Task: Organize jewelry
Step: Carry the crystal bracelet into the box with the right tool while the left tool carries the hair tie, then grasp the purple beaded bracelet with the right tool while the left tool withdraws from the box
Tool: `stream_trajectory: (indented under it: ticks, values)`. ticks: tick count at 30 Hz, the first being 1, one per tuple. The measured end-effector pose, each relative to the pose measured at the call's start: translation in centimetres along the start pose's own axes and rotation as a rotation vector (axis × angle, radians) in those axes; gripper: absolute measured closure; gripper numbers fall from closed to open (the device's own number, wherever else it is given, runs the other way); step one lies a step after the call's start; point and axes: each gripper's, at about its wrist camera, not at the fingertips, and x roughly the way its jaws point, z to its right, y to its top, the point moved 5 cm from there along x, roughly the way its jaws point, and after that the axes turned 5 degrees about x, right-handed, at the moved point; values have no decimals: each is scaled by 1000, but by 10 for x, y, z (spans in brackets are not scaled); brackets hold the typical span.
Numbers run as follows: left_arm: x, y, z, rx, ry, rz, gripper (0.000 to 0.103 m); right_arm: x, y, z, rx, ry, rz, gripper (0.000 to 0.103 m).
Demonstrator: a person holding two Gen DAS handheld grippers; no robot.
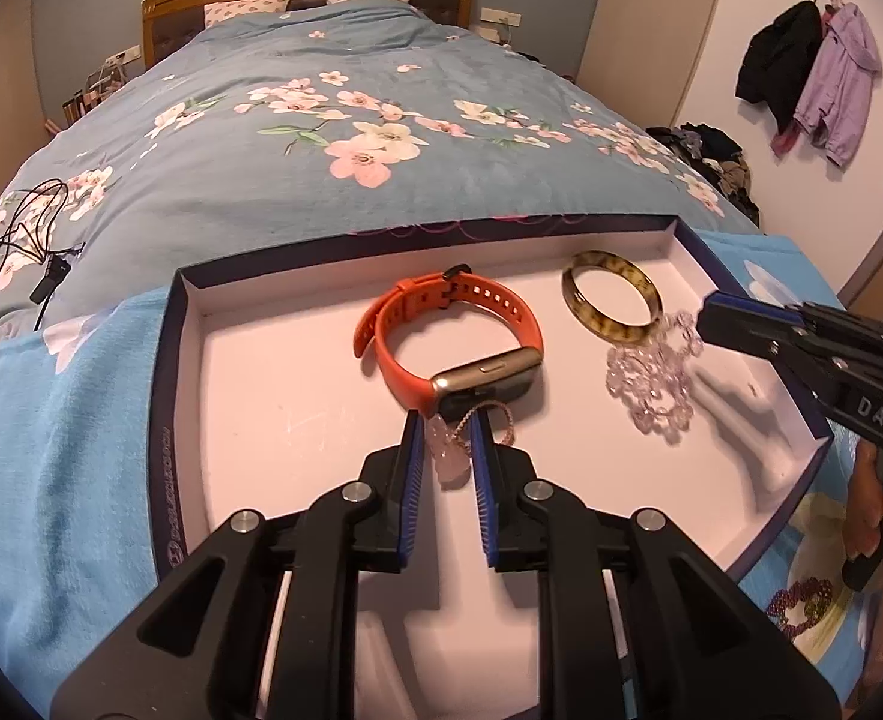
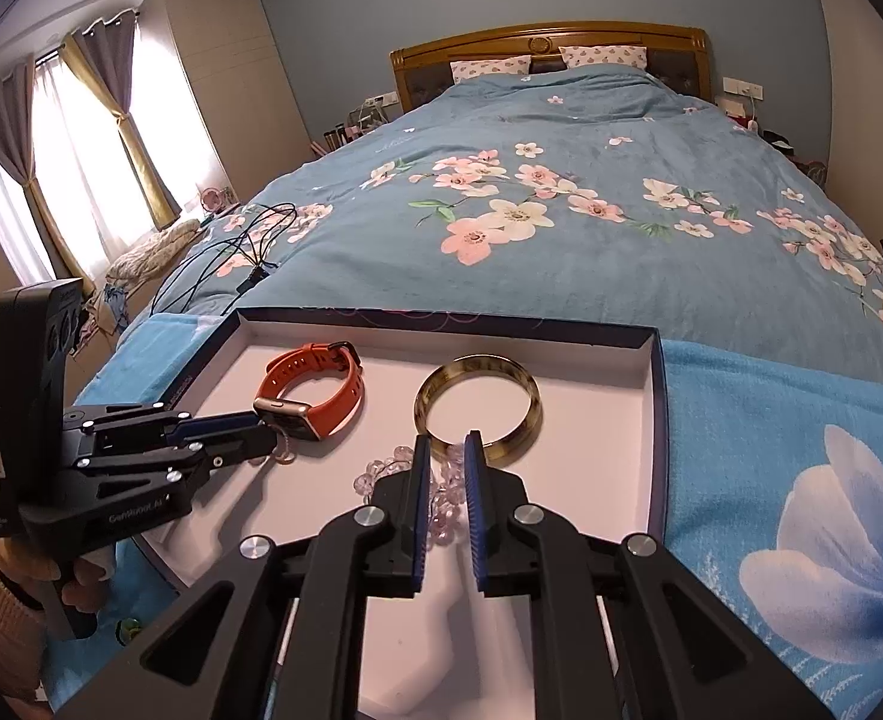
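Note:
A shallow white tray (image 1: 261, 372) with dark blue walls lies on the bed. In it are an orange strap watch (image 1: 459, 330), a mottled brown bangle (image 1: 609, 300) and a clear crystal bead bracelet (image 1: 651, 387). My left gripper (image 1: 446, 429) is low over the tray, just in front of the watch face, its blue pads shut on a pink pendant chain bracelet (image 1: 448, 456). From the right, my right gripper (image 1: 708, 315) pinches one end of the crystal bracelet; the rest drapes onto the tray floor. In the right wrist view the right gripper (image 2: 447, 450) has beads (image 2: 450, 483) between its pads, near the bangle (image 2: 477, 408).
The tray sits on a light blue flower-print towel (image 2: 771, 450) over a floral blue duvet (image 1: 321, 180). A purple bead bracelet (image 1: 801, 603) lies on the towel at the right. Black cables (image 1: 21, 228) lie on the duvet at the left. A person's hand (image 2: 21, 576) holds the left gripper's handle.

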Motion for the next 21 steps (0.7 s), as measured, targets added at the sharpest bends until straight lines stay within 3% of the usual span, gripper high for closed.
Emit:
stream_trajectory:
  ticks: [6, 11, 21]
  values:
    - [0, 1, -3, -17, 9, 9, 84, -5, -1, -2, 3, 10, 4, 84]
    - [-9, -2, 1, 5, 9, 28, 70, -16, -6, -3, 10, 21, 12, 76]
    - [-79, -12, 16, 63, 14, 158, 57, -59, -23, -14, -11, 69, 54, 67]
